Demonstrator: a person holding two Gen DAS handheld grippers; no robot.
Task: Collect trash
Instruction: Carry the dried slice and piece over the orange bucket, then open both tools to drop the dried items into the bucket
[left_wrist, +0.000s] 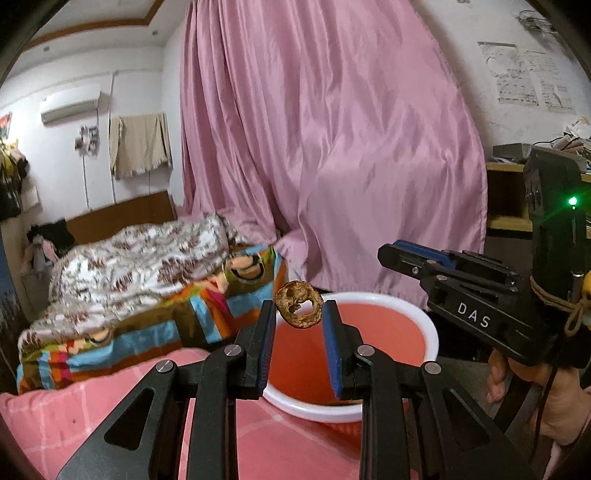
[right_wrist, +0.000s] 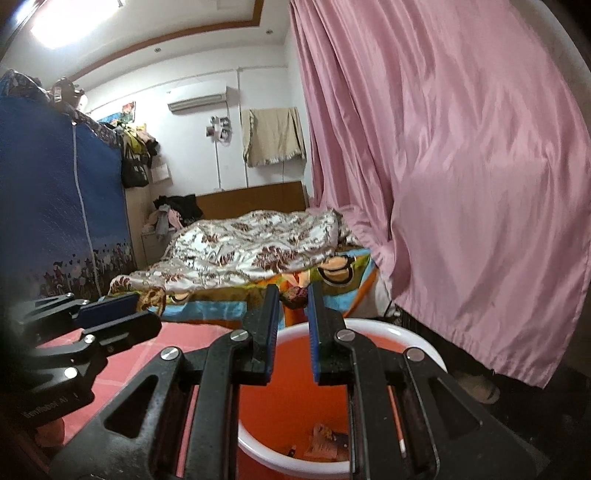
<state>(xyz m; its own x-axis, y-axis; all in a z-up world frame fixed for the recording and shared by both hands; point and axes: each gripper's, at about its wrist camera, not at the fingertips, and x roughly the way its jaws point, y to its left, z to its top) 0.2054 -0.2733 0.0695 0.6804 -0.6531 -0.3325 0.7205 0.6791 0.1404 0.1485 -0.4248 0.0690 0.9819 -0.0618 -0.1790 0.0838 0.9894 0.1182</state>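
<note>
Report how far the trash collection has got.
Done: some wrappers already lie at the bottom of the orange bin with the white rim. In hand: the left hand-held gripper pinches a brown dried ring-shaped scrap above the bin; the right hand-held gripper pinches a small dark scrap. Left: dropping both in.

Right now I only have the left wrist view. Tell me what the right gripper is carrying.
Observer: The right gripper pinches a small dark reddish scrap at its fingertips.
Operator: Report what lies at the bottom of the bucket; its floor is hidden from me.
Observer: The bucket has crumpled wrappers lying at its bottom.
Operator: Say where the right gripper sits relative to the bucket.
Observer: The bucket's open mouth lies directly below the gripper, with the scrap near the far rim.
</note>
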